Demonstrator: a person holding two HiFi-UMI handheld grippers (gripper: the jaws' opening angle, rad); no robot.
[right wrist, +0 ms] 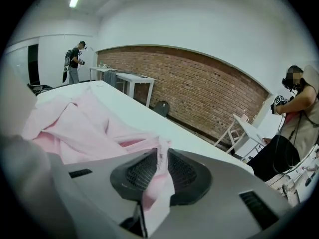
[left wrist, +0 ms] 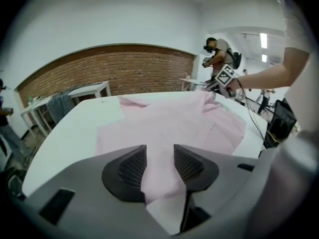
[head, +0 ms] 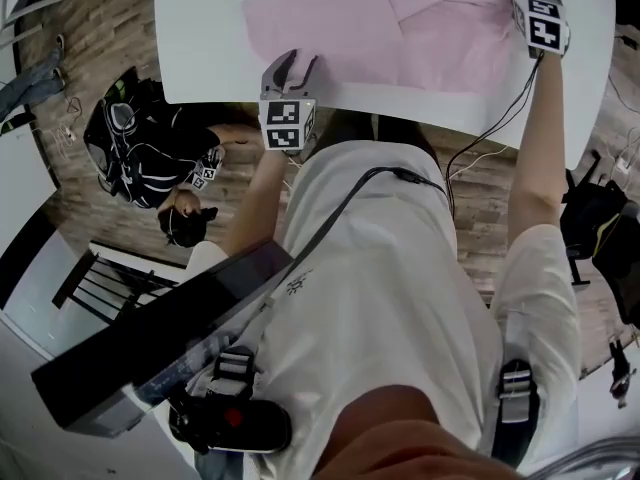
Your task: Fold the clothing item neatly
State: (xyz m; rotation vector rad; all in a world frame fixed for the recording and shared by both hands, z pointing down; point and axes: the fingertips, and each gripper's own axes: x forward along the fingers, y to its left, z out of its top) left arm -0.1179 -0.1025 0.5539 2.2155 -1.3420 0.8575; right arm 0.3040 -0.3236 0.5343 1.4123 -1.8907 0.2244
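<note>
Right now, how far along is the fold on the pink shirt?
Barely started. The pink shirt lies loosely spread on the white table; I see no neat fold yet. In hand: the right gripper is shut on a pinch of fabric at the far side; the left gripper straddles the near edge, jaws apart. Every fold remains.

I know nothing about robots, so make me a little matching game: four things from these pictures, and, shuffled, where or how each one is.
1. pink shirt
2. left gripper
3. right gripper
4. brick wall

A. clamped on a fold of cloth
B. at the far side of the room
C. spread on the white table
D. jaws apart, cloth between them

Pairs: 1-C, 2-D, 3-A, 4-B
</note>
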